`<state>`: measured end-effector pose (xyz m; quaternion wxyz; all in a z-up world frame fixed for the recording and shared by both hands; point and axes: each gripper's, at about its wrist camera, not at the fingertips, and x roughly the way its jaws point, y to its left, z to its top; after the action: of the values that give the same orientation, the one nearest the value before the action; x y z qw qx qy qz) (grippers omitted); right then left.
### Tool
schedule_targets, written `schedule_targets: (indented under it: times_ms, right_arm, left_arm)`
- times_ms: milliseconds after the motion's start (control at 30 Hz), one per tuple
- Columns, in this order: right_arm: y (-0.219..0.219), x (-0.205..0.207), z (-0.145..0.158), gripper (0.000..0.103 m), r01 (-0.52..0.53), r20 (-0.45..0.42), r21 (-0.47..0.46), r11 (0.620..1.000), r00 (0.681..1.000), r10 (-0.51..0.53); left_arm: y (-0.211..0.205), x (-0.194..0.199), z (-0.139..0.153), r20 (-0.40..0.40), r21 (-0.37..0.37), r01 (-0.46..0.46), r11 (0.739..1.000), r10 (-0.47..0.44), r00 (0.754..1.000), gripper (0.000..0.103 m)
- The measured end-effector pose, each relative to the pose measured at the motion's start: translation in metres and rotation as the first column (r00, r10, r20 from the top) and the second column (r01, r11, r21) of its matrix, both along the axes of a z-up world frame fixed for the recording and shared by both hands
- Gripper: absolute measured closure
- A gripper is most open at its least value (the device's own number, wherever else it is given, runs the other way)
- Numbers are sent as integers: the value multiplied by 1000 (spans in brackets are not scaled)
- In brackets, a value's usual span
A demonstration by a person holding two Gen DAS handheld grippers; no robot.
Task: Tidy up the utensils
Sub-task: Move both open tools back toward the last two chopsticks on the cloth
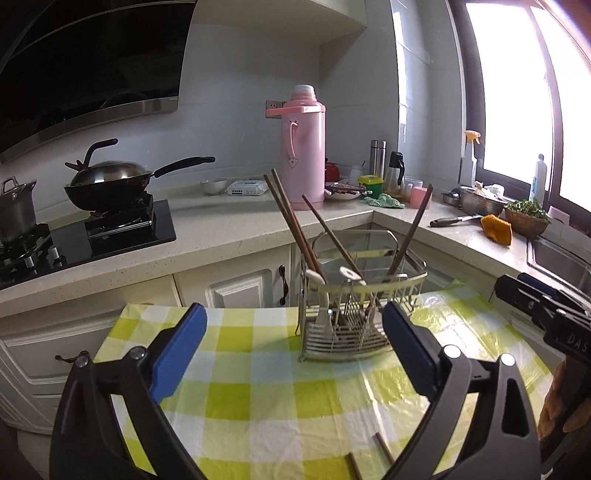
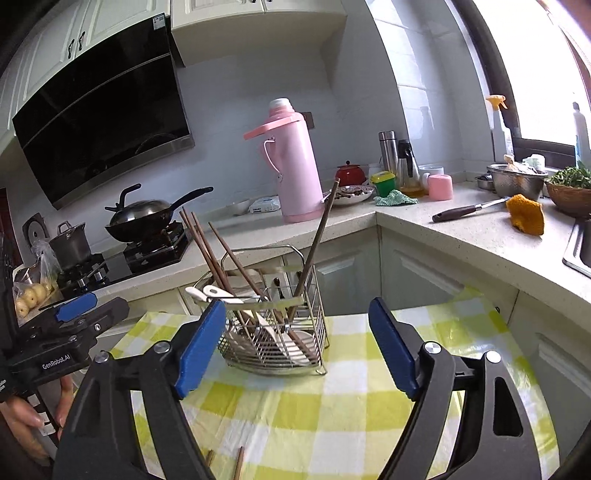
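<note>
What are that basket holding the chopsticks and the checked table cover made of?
The basket looks like shiny metal wire, thin bright bars with gaps. The chopsticks look like dark brown wood, matt. The table cover seems glossy plastic film, wrinkled and reflecting light.

Place: a home kitchen.
Cooking: a gas stove (image 1: 92, 229) with a wok (image 1: 110, 184) under a black range hood (image 1: 88, 74).
Surface: speckled stone (L-shaped), bearing a pink thermos (image 1: 303, 147) and a sponge (image 1: 496, 229).
Storage: white cabinets (image 2: 218, 22).
</note>
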<state>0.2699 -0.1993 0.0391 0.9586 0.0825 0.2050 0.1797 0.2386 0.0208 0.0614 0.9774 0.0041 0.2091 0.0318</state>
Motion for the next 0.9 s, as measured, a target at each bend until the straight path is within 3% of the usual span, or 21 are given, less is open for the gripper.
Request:
schedule_targets:
  times_ms: [67, 433, 633, 900]
  right_arm:
    - [-2, -15, -6, 18, 6, -24, -2, 1000, 1000, -6]
    - [4, -71, -49, 18, 87, -100, -100, 991, 990, -97]
    - [12, -84, -79, 18, -1, -163, -95, 995, 987, -14]
    - [52, -82, -127, 19, -103, -338, -171, 980, 940, 39]
  left_arm:
    - [-3, -15, -9, -8, 17, 2, 1000, -2, 1000, 7]
    - [2, -72, -56, -98, -6, -10, 1000, 9, 995, 5]
    - [16, -95, -86, -174, -20, -41, 999, 37, 984, 5]
    - [22, -99, -111, -227, 9, -35, 999, 36, 973, 5]
